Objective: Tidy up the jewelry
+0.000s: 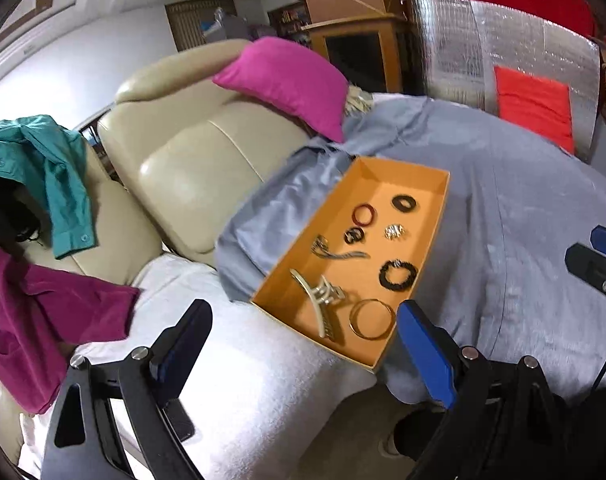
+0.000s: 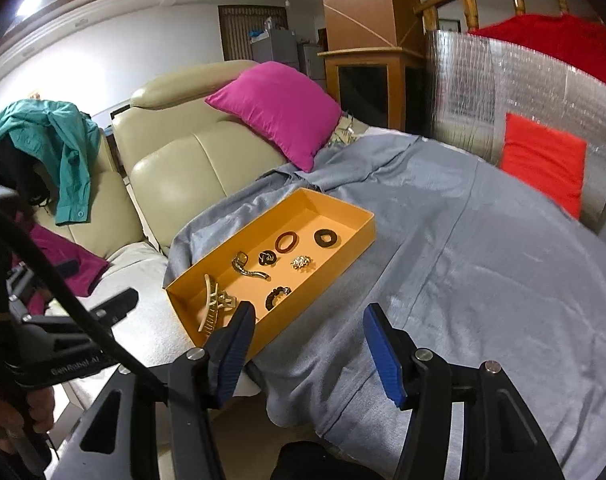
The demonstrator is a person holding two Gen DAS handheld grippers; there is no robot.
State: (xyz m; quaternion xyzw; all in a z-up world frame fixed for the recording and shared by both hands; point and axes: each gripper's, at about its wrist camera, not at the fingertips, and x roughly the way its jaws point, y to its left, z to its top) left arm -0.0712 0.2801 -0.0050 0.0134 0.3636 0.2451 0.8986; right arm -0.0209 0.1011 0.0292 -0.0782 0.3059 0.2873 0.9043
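Jewelry lay gathered inside a shallow orange cardboard tray (image 1: 419,236) that rested on a grey-blue cloth (image 1: 523,216) draped over the sofa seat, beside a beige leather sofa back (image 1: 191,152) and a magenta cushion (image 1: 287,80). The left tongs (image 1: 305,346) hung spread wide and empty just short of the tray's near corner; the right tongs (image 2: 309,346) were likewise spread apart, holding nothing, over the cloth at the tray's near end.

In the tray were a cream plastic claw hair clip (image 1: 319,302), a thin gold bangle (image 1: 373,318), a black beaded bracelet (image 1: 398,275), a twisted metal chain piece (image 1: 335,252), a small sparkling gold brooch (image 1: 395,232), a dark knotted ring (image 1: 354,235), a red ring-shaped bangle (image 1: 363,214) and a flat black ring (image 1: 403,202).

All appeared light. The bangles looked stiff and likely slippery, best pinched across the rim; the beaded bracelet probably flexed and would suit a grip through its loop. The clip looked rigid, its spine the surest hold. The brooch seemed small and delicate, calling for a gentle pinch.
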